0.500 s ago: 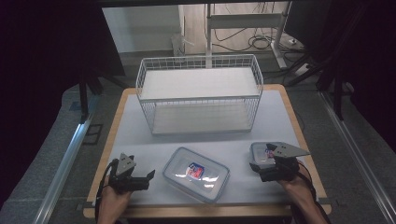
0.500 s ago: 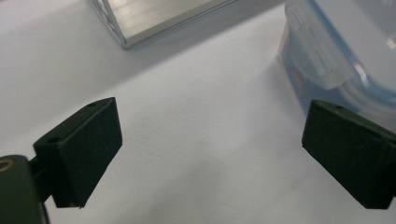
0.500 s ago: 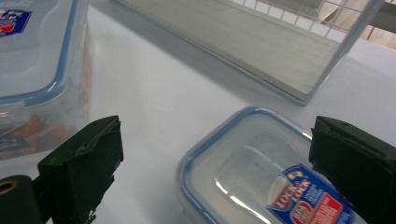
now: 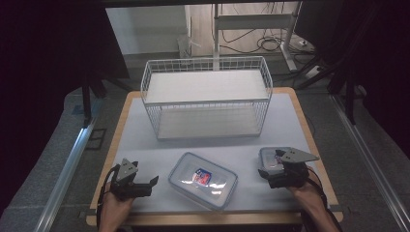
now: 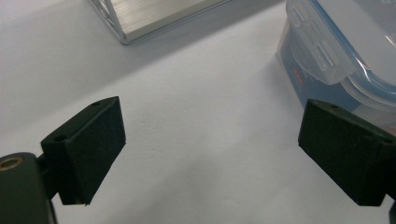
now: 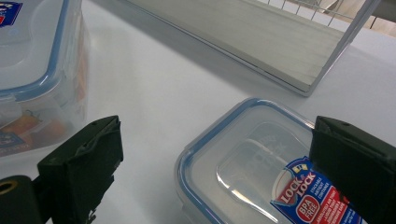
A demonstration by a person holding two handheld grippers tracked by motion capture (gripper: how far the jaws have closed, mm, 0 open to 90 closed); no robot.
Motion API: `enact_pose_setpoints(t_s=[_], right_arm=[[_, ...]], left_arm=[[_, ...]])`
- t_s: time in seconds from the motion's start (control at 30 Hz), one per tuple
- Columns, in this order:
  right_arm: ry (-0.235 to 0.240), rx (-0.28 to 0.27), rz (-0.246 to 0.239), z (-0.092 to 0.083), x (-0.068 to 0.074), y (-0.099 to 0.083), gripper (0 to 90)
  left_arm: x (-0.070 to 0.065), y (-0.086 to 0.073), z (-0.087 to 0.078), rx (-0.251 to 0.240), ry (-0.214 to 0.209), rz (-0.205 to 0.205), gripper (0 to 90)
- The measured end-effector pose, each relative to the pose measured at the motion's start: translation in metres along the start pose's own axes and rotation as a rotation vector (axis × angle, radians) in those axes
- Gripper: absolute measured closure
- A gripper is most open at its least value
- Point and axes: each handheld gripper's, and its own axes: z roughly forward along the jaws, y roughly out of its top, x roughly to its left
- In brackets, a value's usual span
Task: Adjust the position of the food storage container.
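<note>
From the high view, a white-covered tabletop (image 4: 145,140) with a wooden edge carries a white wire basket (image 4: 207,96) at its far middle. Near the front edge lies a large clear container (image 4: 203,180) with a blue-rimmed lid and a small red and blue label on top, set at a slant. The left tool (image 4: 145,186) sits at the front left corner, held by a hand (image 4: 113,209), its jaws pointing right toward the large container and well short of touching it. At the front right, the right tool (image 4: 271,170) is held by the other hand (image 4: 305,193) and hovers over a small container (image 4: 271,159) with a blue-rimmed lid, which lies just beside the large one with bare tabletop between them.

In the left gripper view, the left tool (image 5: 210,149) has its two black jaws spread wide, with nothing but white tabletop between them. The large container (image 5: 336,51) stands at the upper right, a lid clasp facing the camera, just behind the right-hand jaw. A corner of the wire basket (image 5: 140,18) shows at the top.

In the right gripper view, the right tool (image 6: 215,158) is likewise spread wide. The small container (image 6: 243,163) lies between its jaws, nearer the right-hand one, which covers part of its lid and its Lock & Lock label (image 6: 317,196). Whether that jaw touches the lid cannot be told. The large container (image 6: 37,70) stands at the upper left, and the wire basket (image 6: 261,42) runs across the top.
</note>
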Motion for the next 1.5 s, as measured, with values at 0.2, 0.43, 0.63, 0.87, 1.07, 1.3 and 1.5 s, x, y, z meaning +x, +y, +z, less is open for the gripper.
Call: enact_pose_setpoints(t_s=[0.2,0.43,0.63,0.87,1.07,1.3,1.5], right_arm=[[-0.016,0.009,0.015,0.002,0.0,-0.001,1.8],[-0.004,0.0,0.028,0.003,0.001,0.0,0.0],[0.044,0.012,0.027,0.004,0.009,0.005,4.2],[0.156,0.051,-0.027,0.001,0.035,0.017,56.0],[0.273,0.063,-0.071,0.0,0.057,0.022,88.6],[0.446,0.072,-0.121,0.008,0.1,0.028,90.0],[0.562,0.064,-0.132,0.011,0.126,0.03,90.0]], left_arm=[[-0.002,0.001,0.0,-0.01,-0.007,0.001,7.5],[-0.003,-0.001,0.001,-0.074,-0.002,0.017,7.4],[-0.005,-0.002,0.003,-0.065,0.028,0.059,6.4],[-0.004,-0.003,0.004,-0.058,0.028,0.06,5.8],[-0.004,-0.002,0.005,-0.058,0.025,0.06,5.6],[-0.005,-0.002,0.006,-0.056,0.026,0.071,5.6],[-0.005,-0.002,0.007,-0.053,0.02,0.068,5.6]])
